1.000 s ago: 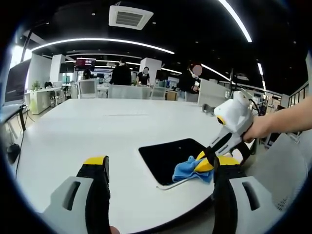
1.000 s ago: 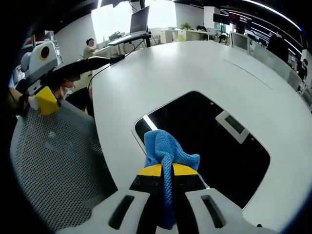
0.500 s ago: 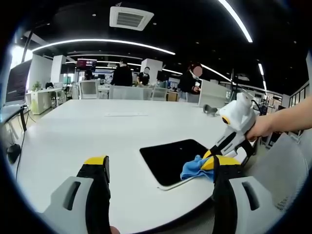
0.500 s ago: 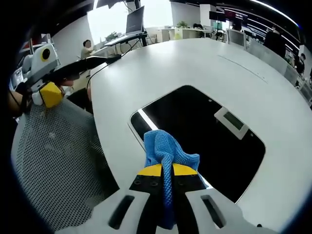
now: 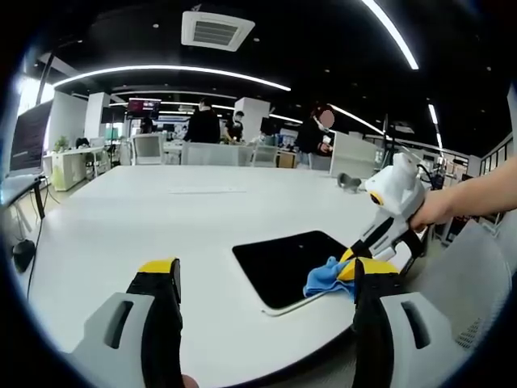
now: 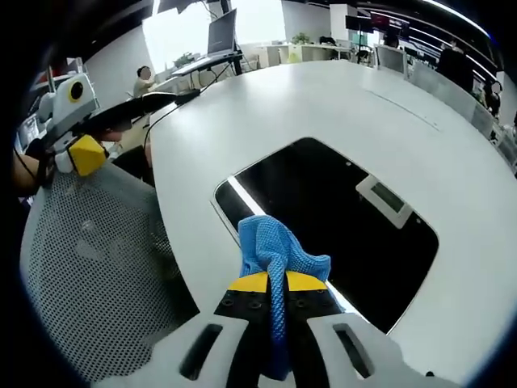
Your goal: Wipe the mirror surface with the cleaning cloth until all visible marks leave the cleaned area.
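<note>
A flat rectangular mirror [image 6: 331, 218] lies on the white table [image 6: 323, 113], reflecting the dark ceiling. My right gripper [image 6: 277, 283] is shut on a blue cleaning cloth [image 6: 275, 246], holding it over the mirror's near edge. In the left gripper view the mirror [image 5: 287, 257] lies at the table's right front, and the right gripper [image 5: 386, 217] enters from the right with the blue cloth [image 5: 325, 279] at the mirror's near corner. My left gripper [image 5: 262, 279] stands open above the table, holding nothing. It also appears at the far left of the right gripper view, as the left gripper [image 6: 77, 145].
A mesh office chair [image 6: 89, 267] stands beside the table's edge at the left of the right gripper view. Several people [image 5: 202, 125] stand behind the far side of the table among desks and chairs. A monitor [image 6: 226, 32] sits on a desk beyond.
The right gripper has drawn the cloth a little toward the mirror's near corner and edge. The left gripper has not moved.
</note>
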`<state>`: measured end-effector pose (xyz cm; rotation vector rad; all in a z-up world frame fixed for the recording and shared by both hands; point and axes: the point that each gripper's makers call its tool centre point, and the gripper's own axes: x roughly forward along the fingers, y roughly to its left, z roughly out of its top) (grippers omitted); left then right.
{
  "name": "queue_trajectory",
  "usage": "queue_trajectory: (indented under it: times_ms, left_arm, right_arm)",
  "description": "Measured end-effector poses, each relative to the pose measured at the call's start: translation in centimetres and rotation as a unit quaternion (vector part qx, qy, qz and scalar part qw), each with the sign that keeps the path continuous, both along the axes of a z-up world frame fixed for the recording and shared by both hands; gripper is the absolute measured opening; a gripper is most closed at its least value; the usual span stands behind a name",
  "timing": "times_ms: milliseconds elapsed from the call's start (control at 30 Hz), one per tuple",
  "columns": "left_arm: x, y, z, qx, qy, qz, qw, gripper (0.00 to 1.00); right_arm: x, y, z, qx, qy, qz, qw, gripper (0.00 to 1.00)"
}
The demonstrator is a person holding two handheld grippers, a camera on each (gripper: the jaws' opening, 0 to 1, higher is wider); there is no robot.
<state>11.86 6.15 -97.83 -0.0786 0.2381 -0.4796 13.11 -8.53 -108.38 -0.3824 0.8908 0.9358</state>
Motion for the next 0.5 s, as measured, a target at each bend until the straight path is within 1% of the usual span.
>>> queue_trajectory:
  times_ms: [67, 167, 300, 500]
  left_arm:
    - [0.0, 0.02, -0.05, 0.001, 0.001, 0.001, 1.0, 0.87]
    - [0.0, 0.07, -0.03, 0.001, 0.001, 0.003, 1.0, 0.87]
    - [-0.01, 0.2, -0.16, 0.004, 0.004, 0.007, 1.0, 0.86]
    - [-0.04, 0.13, -0.31, 0.006, 0.008, 0.003, 0.9999, 0.87]
  right_arm:
    - [-0.01, -0.05, 0.01, 0.004, -0.001, -0.002, 1.0, 0.0]
    - [0.0, -0.02, 0.01, 0.004, -0.007, 0.008, 0.9999, 0.0]
    - [0.03, 0.06, 0.01, -0.002, -0.005, 0.018, 0.9998, 0.0]
    - [0.14, 0.08, -0.01, -0.002, 0.001, 0.02, 0.9998, 0.0]
